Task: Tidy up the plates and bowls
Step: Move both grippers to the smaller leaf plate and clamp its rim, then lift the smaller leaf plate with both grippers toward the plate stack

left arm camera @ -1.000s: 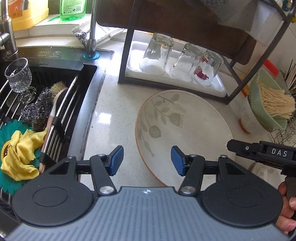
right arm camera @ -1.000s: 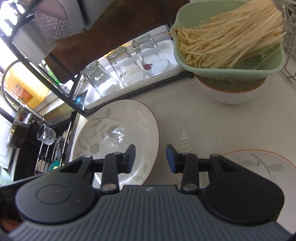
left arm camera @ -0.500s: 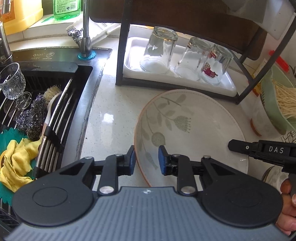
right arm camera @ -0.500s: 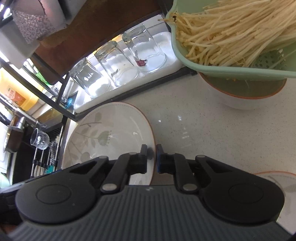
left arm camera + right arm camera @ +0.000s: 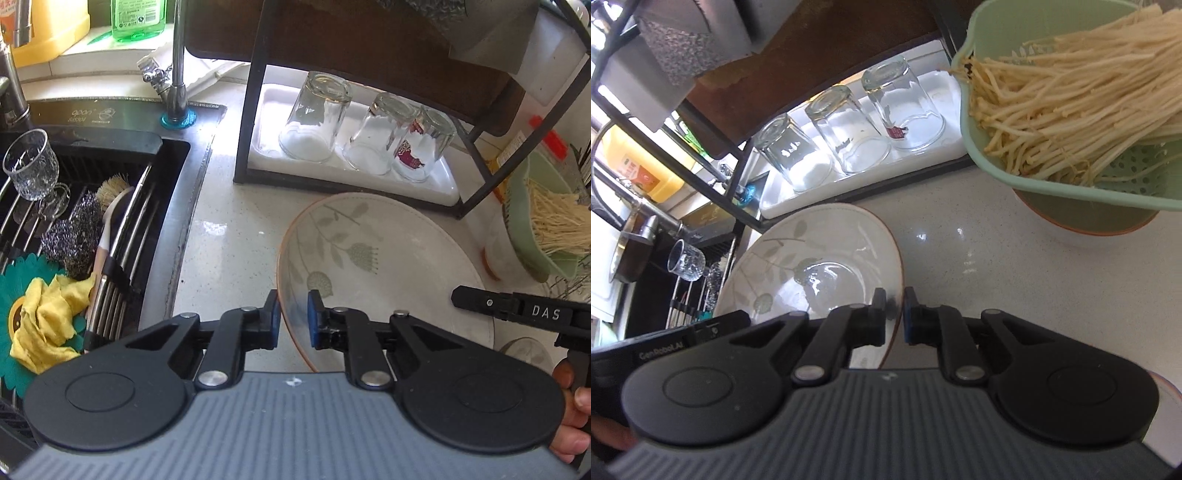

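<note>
A large white plate (image 5: 388,258) with a green leaf pattern and a brown rim lies on the pale counter, also seen in the right wrist view (image 5: 820,254). My left gripper (image 5: 293,317) straddles its near left rim, jaws closing, with the blue pads on either side of the edge. My right gripper (image 5: 894,314) is shut on the plate's near right rim. Its black body (image 5: 517,310) shows at the right of the left wrist view. A white bowl (image 5: 1082,232) with an orange rim stands on the counter at the right.
A green colander (image 5: 1071,177) of enoki mushrooms sits in the bowl. Three upturned glasses (image 5: 369,136) stand on a white tray (image 5: 436,188) under a black rack. The sink (image 5: 74,221) at the left holds a stemmed glass, brush, scourer and yellow cloth. Another patterned plate's edge (image 5: 1171,391) shows at the lower right.
Both grippers have gone from open to closed over the plate's rim, the right one first. The hands have barely moved.
</note>
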Action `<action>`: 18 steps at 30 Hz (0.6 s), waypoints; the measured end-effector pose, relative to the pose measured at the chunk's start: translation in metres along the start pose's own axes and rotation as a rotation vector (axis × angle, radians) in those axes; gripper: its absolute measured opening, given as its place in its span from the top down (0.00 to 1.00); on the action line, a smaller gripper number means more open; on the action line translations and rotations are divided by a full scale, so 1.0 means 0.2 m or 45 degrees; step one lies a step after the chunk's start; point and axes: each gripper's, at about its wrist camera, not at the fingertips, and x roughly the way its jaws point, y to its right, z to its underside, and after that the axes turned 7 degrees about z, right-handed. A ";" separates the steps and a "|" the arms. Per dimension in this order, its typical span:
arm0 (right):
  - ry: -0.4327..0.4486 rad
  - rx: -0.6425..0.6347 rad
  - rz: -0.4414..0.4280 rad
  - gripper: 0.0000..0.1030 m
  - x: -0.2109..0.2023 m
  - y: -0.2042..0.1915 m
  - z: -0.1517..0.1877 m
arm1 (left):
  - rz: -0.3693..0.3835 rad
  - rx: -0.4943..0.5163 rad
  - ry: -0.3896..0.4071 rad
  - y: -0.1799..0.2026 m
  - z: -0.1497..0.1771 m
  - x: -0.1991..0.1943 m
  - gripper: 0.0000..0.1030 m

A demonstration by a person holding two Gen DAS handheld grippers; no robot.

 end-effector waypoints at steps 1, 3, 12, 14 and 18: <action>-0.002 -0.001 -0.002 0.88 -0.02 0.00 0.00 | 0.009 -0.006 -0.009 0.00 0.00 -0.02 0.83; -0.005 0.003 -0.001 0.88 -0.06 -0.01 0.00 | 0.022 -0.007 -0.013 0.01 -0.01 -0.06 0.83; 0.022 0.016 -0.017 0.88 -0.31 -0.05 0.00 | 0.070 0.041 0.028 0.10 -0.06 -0.32 0.84; 0.037 0.009 -0.002 0.88 -0.38 -0.06 0.00 | 0.090 0.030 0.028 0.13 -0.06 -0.37 0.84; 0.084 -0.008 0.017 0.88 -0.51 -0.05 0.02 | 0.132 0.007 0.020 0.19 -0.04 -0.44 0.85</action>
